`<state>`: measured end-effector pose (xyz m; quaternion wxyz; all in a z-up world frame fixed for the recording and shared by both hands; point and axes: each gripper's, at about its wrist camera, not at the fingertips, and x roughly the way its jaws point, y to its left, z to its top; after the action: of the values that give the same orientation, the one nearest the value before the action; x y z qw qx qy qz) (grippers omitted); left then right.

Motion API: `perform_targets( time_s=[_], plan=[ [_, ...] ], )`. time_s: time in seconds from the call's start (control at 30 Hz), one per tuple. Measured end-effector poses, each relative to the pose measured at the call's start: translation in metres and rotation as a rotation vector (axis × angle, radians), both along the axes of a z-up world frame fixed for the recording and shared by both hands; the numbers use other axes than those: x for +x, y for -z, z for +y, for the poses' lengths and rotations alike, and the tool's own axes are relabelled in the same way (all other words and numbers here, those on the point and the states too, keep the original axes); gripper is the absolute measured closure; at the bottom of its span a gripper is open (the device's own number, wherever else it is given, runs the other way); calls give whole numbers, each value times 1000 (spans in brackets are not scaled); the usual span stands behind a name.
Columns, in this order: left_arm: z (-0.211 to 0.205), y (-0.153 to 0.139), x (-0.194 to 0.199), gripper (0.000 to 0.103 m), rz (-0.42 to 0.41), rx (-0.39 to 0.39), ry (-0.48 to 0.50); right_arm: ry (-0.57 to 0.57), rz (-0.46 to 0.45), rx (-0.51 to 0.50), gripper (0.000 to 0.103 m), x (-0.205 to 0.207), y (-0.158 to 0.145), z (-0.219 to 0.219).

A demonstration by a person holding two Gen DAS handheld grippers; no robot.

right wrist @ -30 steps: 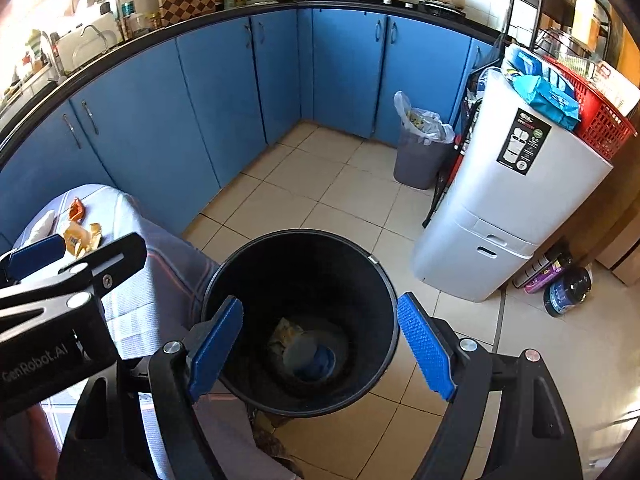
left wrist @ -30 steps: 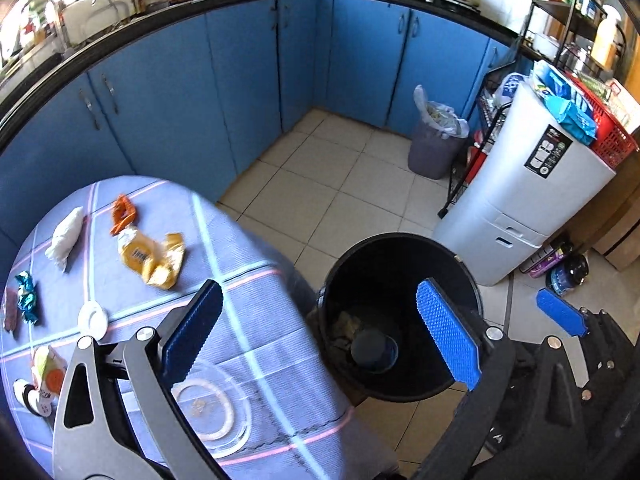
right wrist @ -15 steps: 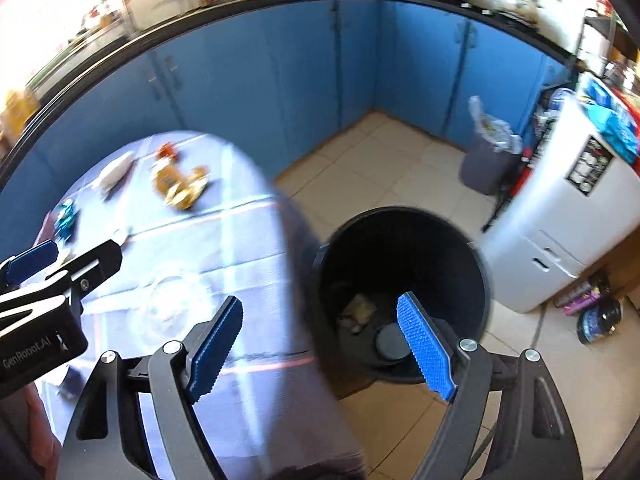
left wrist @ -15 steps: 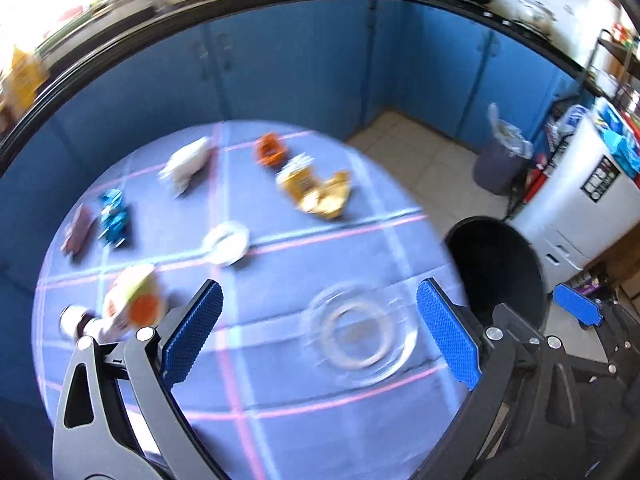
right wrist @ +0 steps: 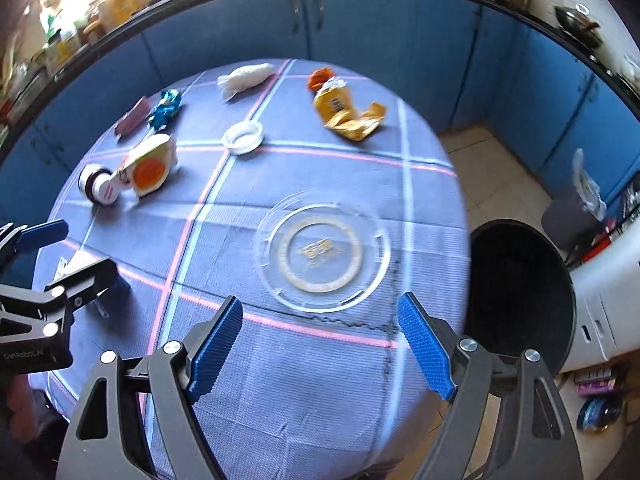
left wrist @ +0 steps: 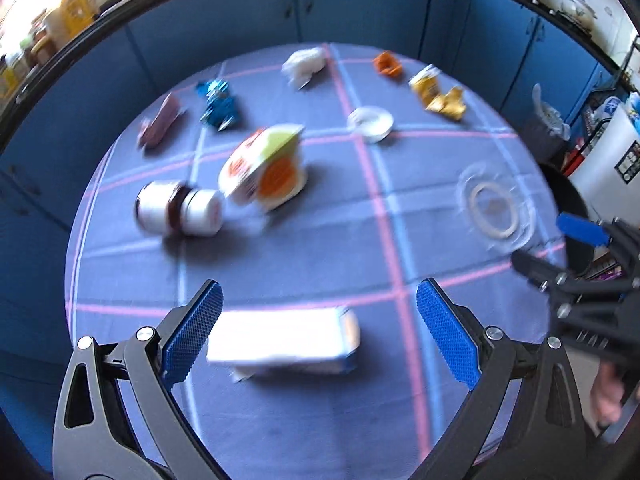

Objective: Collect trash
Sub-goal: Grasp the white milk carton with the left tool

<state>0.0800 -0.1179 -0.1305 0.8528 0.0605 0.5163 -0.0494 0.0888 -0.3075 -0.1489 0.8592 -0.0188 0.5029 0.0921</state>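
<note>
1. Left tongs [left wrist: 316, 336]: spread wide, nothing between the blue pads, low centre of the left wrist view, hovering over the tabletop [left wrist: 320, 252].
2. Right tongs [right wrist: 320, 346]: likewise spread wide and holding nothing, low centre of the right wrist view; also seen at the right edge of the left wrist view.
3. Just ahead of the left tongs, between the pads in the frame: white carton [left wrist: 284, 340], lying flat on its side, blurred.
4. Just above the right tongs: clear plastic lid [right wrist: 322, 254], flat on the checked cloth.
5. Middle left of the left wrist view: small jar [left wrist: 178, 208] on its side, touching or nearly touching the tipped cup with an orange label [left wrist: 266, 170].
6. Upper part of the same view: pink wrapper [left wrist: 160, 126], blue wrapper [left wrist: 218, 104], crumpled white tissue [left wrist: 304, 65], orange scrap [left wrist: 387, 64], yellow packet [left wrist: 438, 94], and a small white cap [left wrist: 370, 123] nearer the middle.
7. Right edge of the right wrist view, beside the tabletop and below it: black bin [right wrist: 520, 292], open-mouthed, standing on the tiled floor [right wrist: 492, 164].
8. Behind it all: blue cabinets [right wrist: 360, 28] curving round the top of the frame.
</note>
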Motion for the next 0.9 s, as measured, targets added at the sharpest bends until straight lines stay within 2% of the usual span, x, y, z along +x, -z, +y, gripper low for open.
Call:
perform_targets(
  time_s=[0.27,0.4,0.47,0.5,0.9],
  plan=[
    [26,29,-7,7,71,-11,-38,-29,19,-41,25,8,18,13],
    [26,32,1,8,61,-1,-53,-20,29,-36,25,12,21,11],
    [29,35,9,20,63,-9,-62,-14,32,-31,25,15,22,11],
    [30,37,11,20,68,-10,-66,-12,33,-29,25,16,23,10],
    [19,19,50,20,-31,-9,-71,-25,21,-4,25,34,23,12]
  ],
)
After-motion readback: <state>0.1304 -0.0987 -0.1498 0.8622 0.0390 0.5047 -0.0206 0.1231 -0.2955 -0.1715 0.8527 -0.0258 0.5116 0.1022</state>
